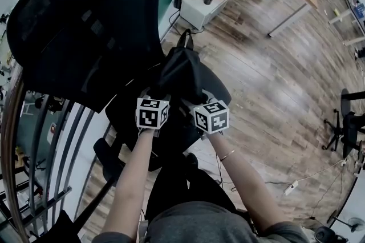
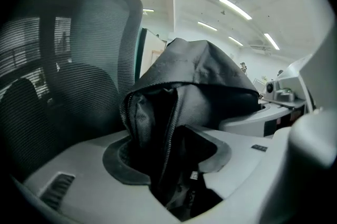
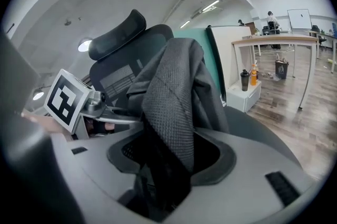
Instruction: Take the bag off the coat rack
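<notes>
Now the black fabric bag (image 1: 181, 72) sits slumped on the seat of the black mesh-backed office chair (image 1: 74, 19), clear of any rack, so the lift-off looks done.

The left gripper (image 2: 168, 157) has its jaws parted, with a zippered fold of the bag lying loosely between them. The right gripper (image 3: 174, 157) is likewise partway open, and a woven flap hangs through its gap without being pinched.

As I see it, the risk is in pulling away. Loose cloth draped across either pad could catch and drag the bag forward off the seat onto the wooden plank floor (image 1: 274, 82). The soft, top-heavy bag may also tip once unsupported, and its gaping zip could spill whatever is inside.
</notes>
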A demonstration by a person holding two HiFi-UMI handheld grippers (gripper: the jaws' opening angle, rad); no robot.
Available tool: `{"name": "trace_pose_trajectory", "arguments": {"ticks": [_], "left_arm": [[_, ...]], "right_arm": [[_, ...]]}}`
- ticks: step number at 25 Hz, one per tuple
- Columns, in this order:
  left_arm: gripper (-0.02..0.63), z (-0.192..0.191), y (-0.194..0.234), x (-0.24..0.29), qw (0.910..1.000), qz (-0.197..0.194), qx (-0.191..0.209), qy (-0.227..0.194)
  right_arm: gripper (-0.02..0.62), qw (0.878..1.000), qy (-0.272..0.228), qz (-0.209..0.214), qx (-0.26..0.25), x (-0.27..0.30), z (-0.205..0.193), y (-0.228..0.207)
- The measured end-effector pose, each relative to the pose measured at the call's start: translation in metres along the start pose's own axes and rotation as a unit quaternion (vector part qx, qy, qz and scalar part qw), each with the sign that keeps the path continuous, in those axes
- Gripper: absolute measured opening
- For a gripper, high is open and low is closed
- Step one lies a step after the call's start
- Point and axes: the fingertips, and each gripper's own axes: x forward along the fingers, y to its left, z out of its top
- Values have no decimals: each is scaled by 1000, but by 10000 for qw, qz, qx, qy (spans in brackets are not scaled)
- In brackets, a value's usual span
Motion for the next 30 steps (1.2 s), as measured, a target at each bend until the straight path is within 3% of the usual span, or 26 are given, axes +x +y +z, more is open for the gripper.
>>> {"name": "trace_pose_trajectory", "arguments": {"ticks": [1,4,14,21,30], "left_arm": [[219,-1,0,-1,10000,1,-43,-25],[242,-4,0,-8,9998,86,-143,-127],[259,-19,6,-59,9956,521,-619,-471],[252,-21,-2,-97,9906,829,-652,-871],[134,-22,-31,-134,9853,1046,-539,-1236]], "right_arm": [[227,10000,50,18,4,0,-3,2],[278,10000,81,36,22,-4,-9,7],[290,9990,-389,-203,18,-43,-5,11],[255,9970,-717,-263,-77,-73,-2,20],[127,9945,-1022,-49,-207,-112,-4,35]]}}
